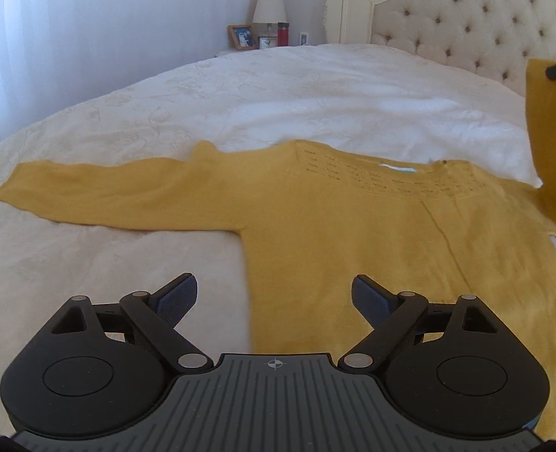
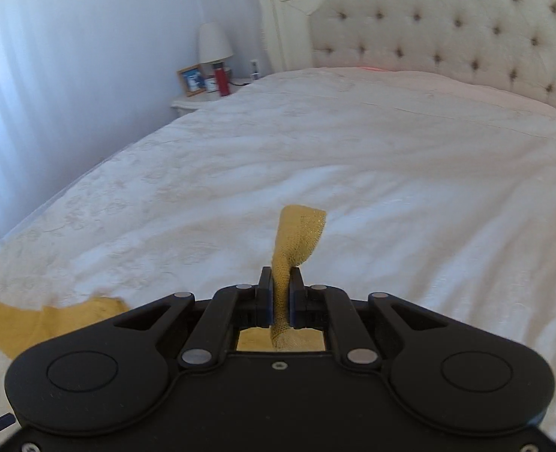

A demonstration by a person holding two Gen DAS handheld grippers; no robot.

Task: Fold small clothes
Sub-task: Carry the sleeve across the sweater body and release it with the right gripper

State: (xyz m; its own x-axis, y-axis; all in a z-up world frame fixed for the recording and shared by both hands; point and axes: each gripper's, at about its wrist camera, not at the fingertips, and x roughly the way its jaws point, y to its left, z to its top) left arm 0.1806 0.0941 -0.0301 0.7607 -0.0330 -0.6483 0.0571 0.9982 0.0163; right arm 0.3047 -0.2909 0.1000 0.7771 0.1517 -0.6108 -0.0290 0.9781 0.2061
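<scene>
The folding has barely begun. A mustard-yellow sweater lies face up across the white bed, filling the middle and lower right of the left wrist view, its body flat and its neckline toward the tufted headboard in the upper right. One sleeve stretches out flat toward the left edge of the frame, not yet folded in. The other sleeve is raised off the bed at the right edge of that view, hanging from the right tongs, whose tips show as a dark shape in the upper right corner there. In the right wrist view those tongs are clamped on the cuff, which pokes up between the pads at the centre of the frame, with a corner of the sweater visible at the lower left. The left tongs stand wide apart at the bottom of their own view, holding nothing, above the sweater's lower body and not touching it as far as can be seen. By my reading, the lifted sleeve is about to be laid across the body; the second sleeve and the folding of the body itself are all yet to do.
</scene>
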